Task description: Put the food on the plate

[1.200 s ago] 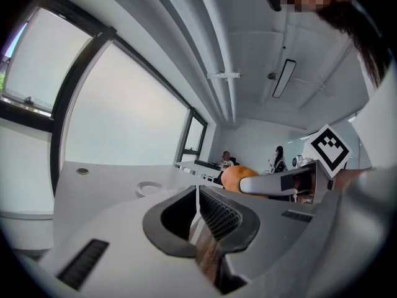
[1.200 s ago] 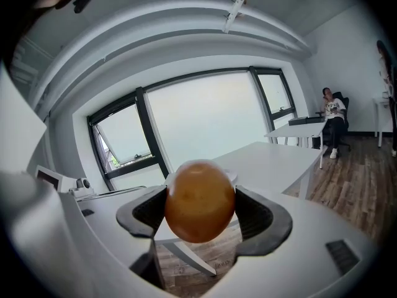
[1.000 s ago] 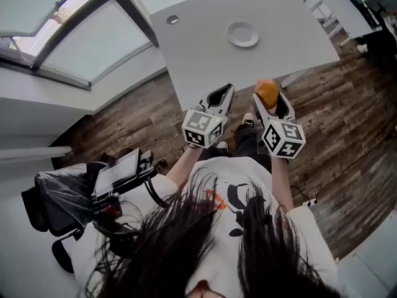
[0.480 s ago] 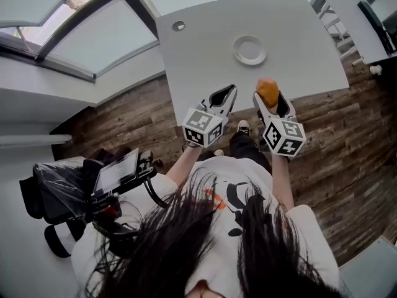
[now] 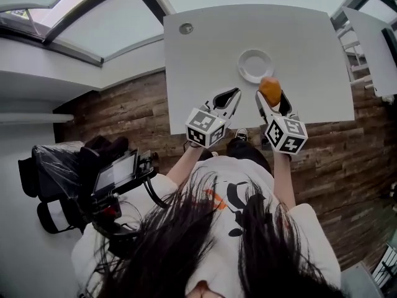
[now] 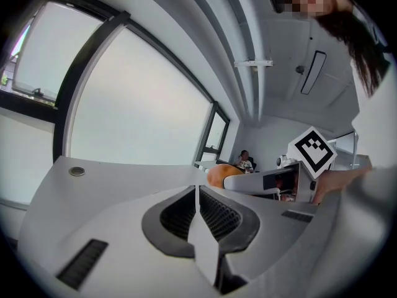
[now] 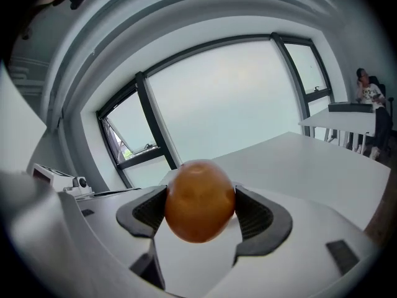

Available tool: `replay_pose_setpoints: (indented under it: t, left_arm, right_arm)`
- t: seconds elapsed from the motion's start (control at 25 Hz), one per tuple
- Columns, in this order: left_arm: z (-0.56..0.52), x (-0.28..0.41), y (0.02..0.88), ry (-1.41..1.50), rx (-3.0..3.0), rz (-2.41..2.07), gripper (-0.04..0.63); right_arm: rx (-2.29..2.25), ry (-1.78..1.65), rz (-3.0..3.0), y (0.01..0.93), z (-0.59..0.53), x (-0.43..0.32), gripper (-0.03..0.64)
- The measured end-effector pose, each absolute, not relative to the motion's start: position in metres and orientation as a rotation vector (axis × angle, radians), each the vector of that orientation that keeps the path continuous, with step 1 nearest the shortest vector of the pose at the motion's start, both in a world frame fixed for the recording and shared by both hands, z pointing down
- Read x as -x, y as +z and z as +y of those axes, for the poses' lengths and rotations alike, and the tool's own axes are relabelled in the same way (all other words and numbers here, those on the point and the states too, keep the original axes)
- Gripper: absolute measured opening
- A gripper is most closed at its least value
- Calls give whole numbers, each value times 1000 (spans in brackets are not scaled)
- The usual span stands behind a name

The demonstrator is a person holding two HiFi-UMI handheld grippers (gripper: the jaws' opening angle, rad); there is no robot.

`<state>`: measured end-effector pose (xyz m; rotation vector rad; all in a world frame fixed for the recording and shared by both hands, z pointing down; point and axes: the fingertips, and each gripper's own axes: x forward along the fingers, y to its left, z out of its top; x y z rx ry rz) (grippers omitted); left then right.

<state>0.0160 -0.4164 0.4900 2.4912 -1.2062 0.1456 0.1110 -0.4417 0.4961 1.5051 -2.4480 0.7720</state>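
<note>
Clamping the round orange food [image 7: 198, 200] in my right gripper [image 5: 271, 98], with my left gripper [image 6: 197, 197] pinched shut on nothing, I hold it by the near rim of the plate [image 5: 255, 65], upper centre. I should centre it and lower it before letting go, so it doesn't roll.

We have the table [image 5: 205, 54] ahead of us, with the plate [image 5: 255, 65] lying on it right of its middle and a round cable port [image 5: 185, 28] set near its far left corner. Our right gripper [image 5: 271, 98] is over the table's near part, at the plate's near rim, with the food [image 5: 269, 89] between its jaws. Our left gripper [image 5: 231, 98] sits beside it to the left, jaws together, over the near edge. A window [image 5: 93, 23] lies beyond the table's left side, a second table [image 5: 371, 42] stands to its right, and a tablet [image 5: 116, 171] is down at our left
</note>
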Motion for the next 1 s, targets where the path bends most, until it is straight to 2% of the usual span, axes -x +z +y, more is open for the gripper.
replay_pose_setpoints:
  t: [0.48,1.0]
  left_arm:
    - [-459,-27,512,180,-2409,-1253,8]
    - [-471,-13,517,183,-2343,-1323,8]
  right_arm:
    - [-1315,767,-2367,555,-514,-121,351]
    - [-939,531,-2338,612,-557,-76,351]
